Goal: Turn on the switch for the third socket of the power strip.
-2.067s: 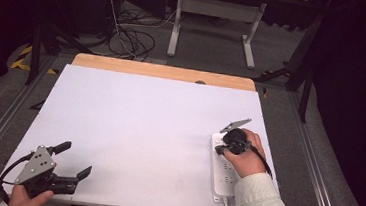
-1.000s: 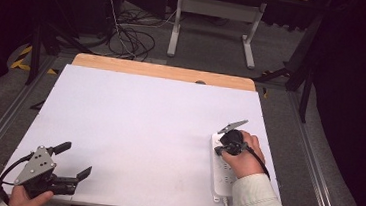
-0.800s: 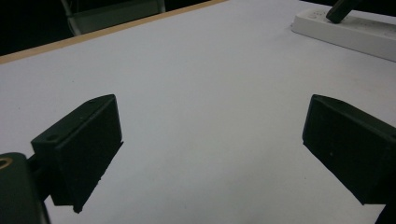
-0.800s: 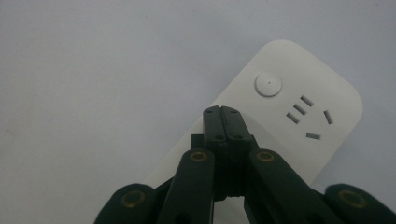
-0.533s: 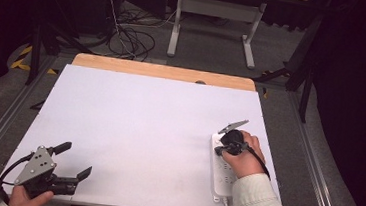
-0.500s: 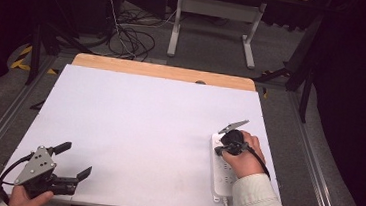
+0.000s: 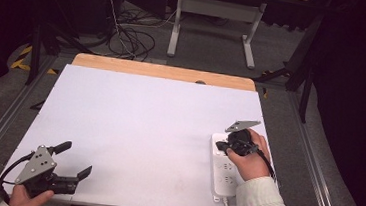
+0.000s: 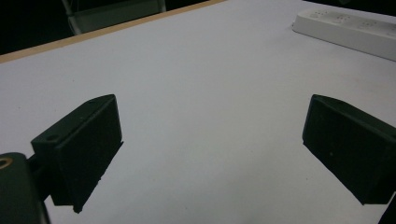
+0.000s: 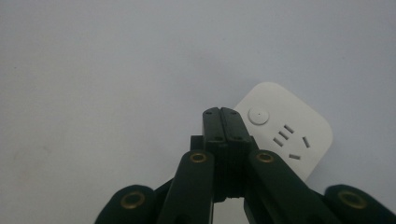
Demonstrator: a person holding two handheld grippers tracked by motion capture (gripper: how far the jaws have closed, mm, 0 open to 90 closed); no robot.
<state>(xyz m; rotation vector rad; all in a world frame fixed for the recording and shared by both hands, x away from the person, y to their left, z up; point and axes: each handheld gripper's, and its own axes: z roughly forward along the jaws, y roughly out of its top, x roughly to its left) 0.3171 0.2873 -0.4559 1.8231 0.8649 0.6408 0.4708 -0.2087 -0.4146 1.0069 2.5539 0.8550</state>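
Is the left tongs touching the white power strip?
Apart. The high view shows the left tongs at the table's near left corner, with bare tabletop between it and the power strip.

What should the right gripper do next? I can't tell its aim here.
Probably ease the shut right gripper down and slightly toward the round button on the power strip. Its closed tips sit just beside that button, at the strip's end, suggesting a press.

Lab: white-topped table point(image 7: 134, 124), floor cables point(image 7: 131, 38), dark surroundings.
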